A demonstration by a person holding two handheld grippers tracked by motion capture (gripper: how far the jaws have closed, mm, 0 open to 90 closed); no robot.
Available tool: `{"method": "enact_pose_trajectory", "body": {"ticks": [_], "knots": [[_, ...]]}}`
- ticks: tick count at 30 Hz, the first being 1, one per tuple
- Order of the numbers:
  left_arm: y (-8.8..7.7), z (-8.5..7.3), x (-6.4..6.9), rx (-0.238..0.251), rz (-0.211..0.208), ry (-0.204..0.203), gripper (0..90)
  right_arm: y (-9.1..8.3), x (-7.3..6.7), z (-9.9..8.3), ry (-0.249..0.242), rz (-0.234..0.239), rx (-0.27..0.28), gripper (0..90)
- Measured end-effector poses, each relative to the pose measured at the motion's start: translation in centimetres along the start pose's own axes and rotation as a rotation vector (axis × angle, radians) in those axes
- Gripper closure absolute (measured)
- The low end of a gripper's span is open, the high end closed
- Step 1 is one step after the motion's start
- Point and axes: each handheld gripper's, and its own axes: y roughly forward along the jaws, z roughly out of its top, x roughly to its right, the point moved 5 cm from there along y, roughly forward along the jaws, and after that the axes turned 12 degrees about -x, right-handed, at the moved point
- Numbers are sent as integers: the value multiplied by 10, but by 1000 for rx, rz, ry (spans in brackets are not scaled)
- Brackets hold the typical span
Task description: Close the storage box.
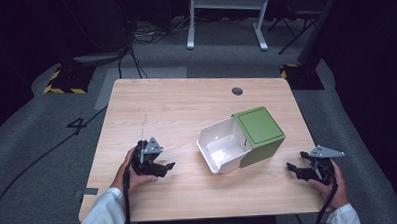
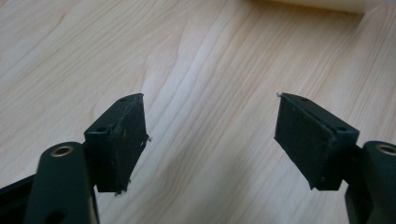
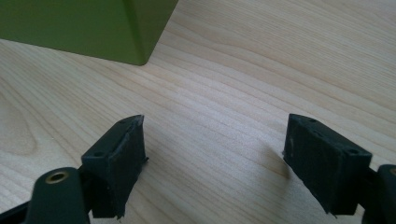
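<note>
I see a box (image 1: 241,139) lying on its side right of the table's middle: a green shell (image 1: 260,133) with a white drawer (image 1: 223,147) slid partway out toward my left, its open hollow facing up. The table (image 1: 176,113) is pale wood with clear grain, and a small round grommet (image 1: 237,91) sits near its far edge. My left claw (image 1: 167,167) rests on the wood near the front left, well apart from the box, jaws spread and empty. My right claw (image 1: 293,168) sits at the front right edge, also released, near the shell's corner (image 3: 140,60). Beyond the table lies grey carpet with cables (image 1: 134,41), yellow-black striped tape (image 1: 63,88), a floor mark "4" (image 1: 78,125) and a white frame's legs (image 1: 225,16); the room is dark.
</note>
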Motion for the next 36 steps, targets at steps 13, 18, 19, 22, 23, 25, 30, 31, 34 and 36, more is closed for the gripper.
{"method": "enact_pose_trajectory", "body": {"ticks": [13,18,19,22,23,25,30,31,34,36], "knots": [[13,47,16,71,-45,3,262,0,0,0,-1,0,0,208],[21,57,15,83,-54,-13,265,0,0,0,-1,1,1,208],[22,59,14,84,-53,-9,267,0,-1,0,-1,2,1,208],[27,66,13,85,-50,-12,290,0,-1,0,-2,2,1,208],[29,67,14,85,-54,-17,308,0,-1,0,-2,3,1,208],[35,70,15,69,-74,-18,312,0,-1,0,-3,4,1,208],[44,77,14,83,-84,-42,390,0,-1,0,-7,3,3,208],[46,78,14,83,-92,-43,395,0,-1,0,-7,3,2,208],[52,80,17,72,-103,-39,402,0,-1,0,-8,2,2,208],[57,80,22,47,-115,-18,411,0,-1,0,-7,2,3,208]]}}
